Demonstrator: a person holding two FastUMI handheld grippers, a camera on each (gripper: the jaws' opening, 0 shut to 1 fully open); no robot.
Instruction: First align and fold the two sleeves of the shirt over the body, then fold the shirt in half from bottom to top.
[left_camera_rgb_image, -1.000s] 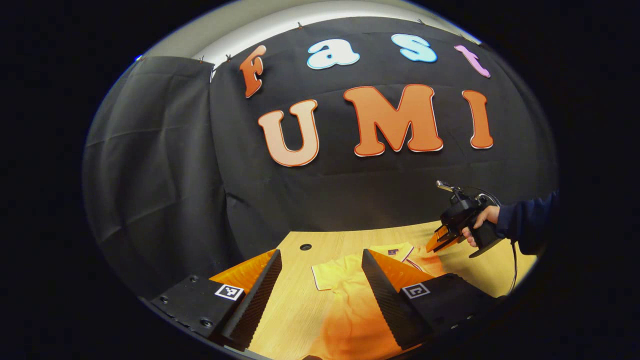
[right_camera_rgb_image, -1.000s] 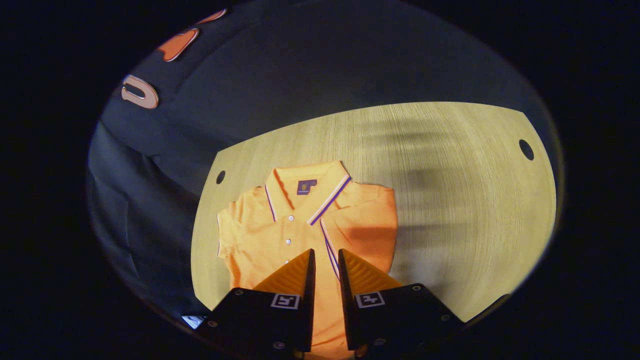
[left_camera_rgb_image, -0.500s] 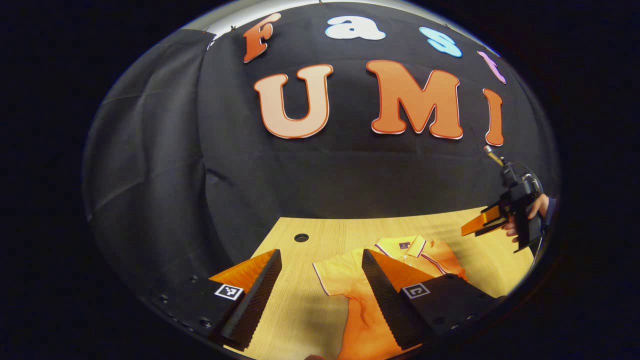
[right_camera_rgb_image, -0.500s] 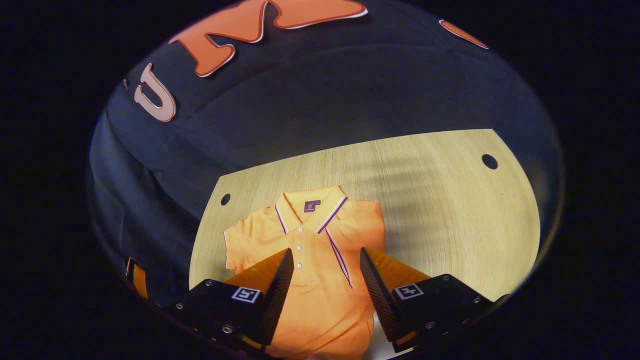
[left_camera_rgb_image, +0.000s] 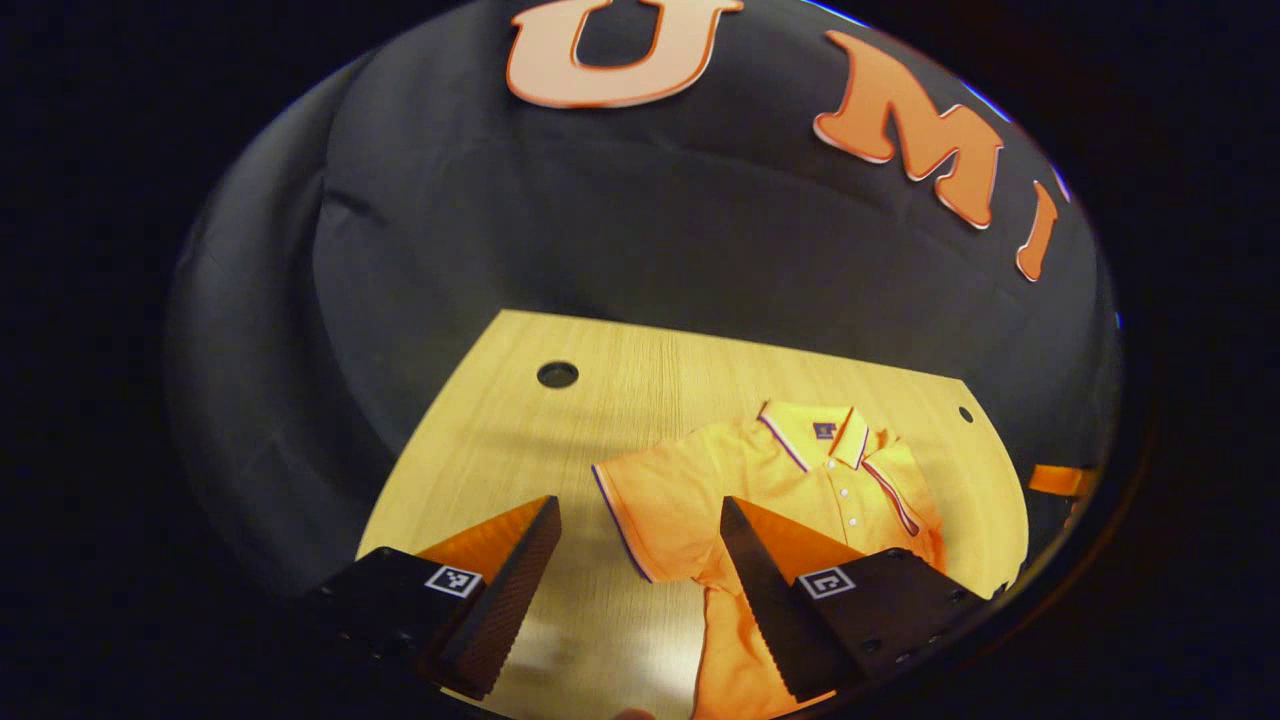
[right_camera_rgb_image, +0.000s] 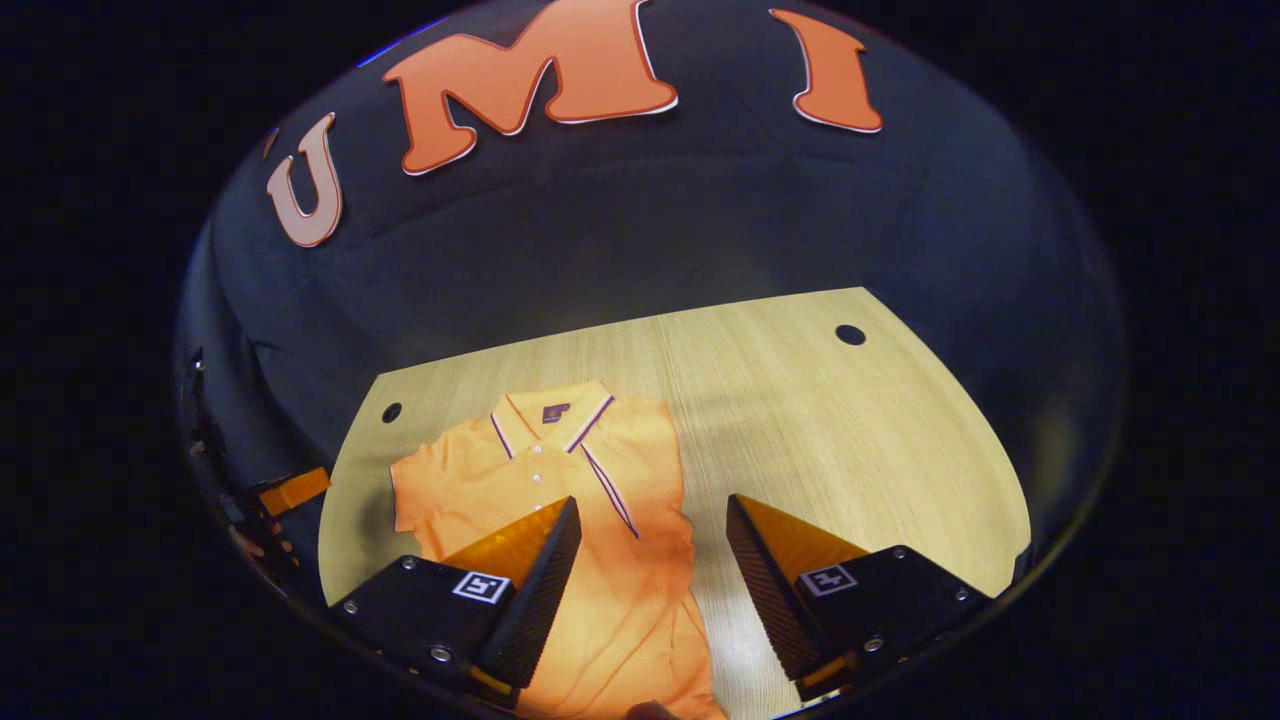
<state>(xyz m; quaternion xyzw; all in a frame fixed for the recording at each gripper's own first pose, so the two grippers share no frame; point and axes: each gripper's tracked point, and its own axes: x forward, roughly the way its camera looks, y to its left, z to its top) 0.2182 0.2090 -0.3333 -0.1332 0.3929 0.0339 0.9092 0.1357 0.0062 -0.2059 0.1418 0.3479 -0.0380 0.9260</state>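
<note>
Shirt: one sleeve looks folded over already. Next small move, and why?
Probably bring the left tongs down onto the spread sleeve to grip its hem. That sleeve lies flat on the table, while the other sleeve is already over the shirt body. Both left and right tongs are open and hold nothing.

Both gripper views are looking down from above the near edge toward the booth wall, sharing the desk (left_camera_rgb_image: 600, 420) (right_camera_rgb_image: 800, 400) and shirt (left_camera_rgb_image: 780, 480) (right_camera_rgb_image: 540, 480).
</note>
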